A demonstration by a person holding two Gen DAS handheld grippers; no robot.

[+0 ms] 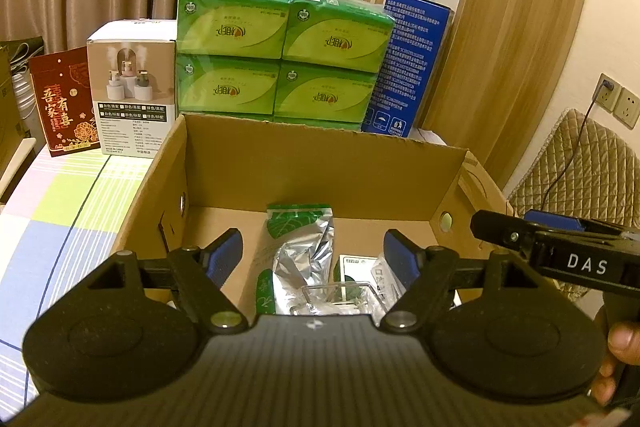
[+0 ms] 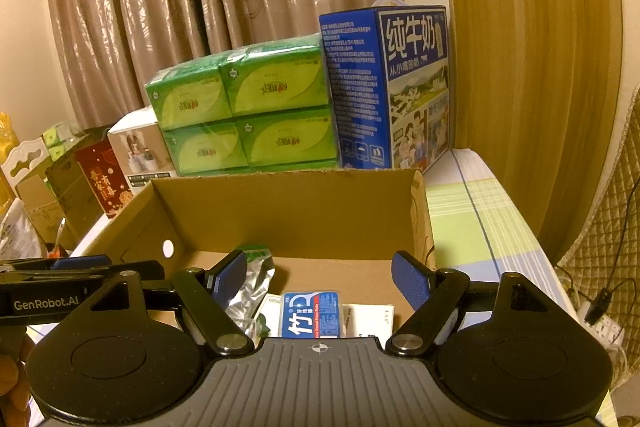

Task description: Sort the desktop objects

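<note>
An open cardboard box [image 1: 320, 167] [image 2: 288, 211] stands on the table in front of both grippers. Inside lie a silver and green foil pouch [image 1: 304, 247] [image 2: 252, 287], a clear plastic case [image 1: 344, 297], a blue floss-pick pack [image 2: 310, 315] and white cards [image 2: 372, 319]. My left gripper [image 1: 316, 259] hangs open above the box's near part, nothing between its blue pads. My right gripper [image 2: 320, 279] is also open and empty over the box. The right gripper's body [image 1: 560, 251] shows at the right of the left wrist view; the left one's [image 2: 60, 291] at the left of the right wrist view.
Behind the box stand a stack of green tissue packs [image 1: 280, 51] [image 2: 244, 115], a blue milk carton box [image 1: 412, 67] [image 2: 392, 87], a white humidifier box [image 1: 132, 87] and a red gift box [image 1: 64, 103]. A checked cloth [image 1: 60, 211] [image 2: 472, 219] covers the table. Curtains hang behind.
</note>
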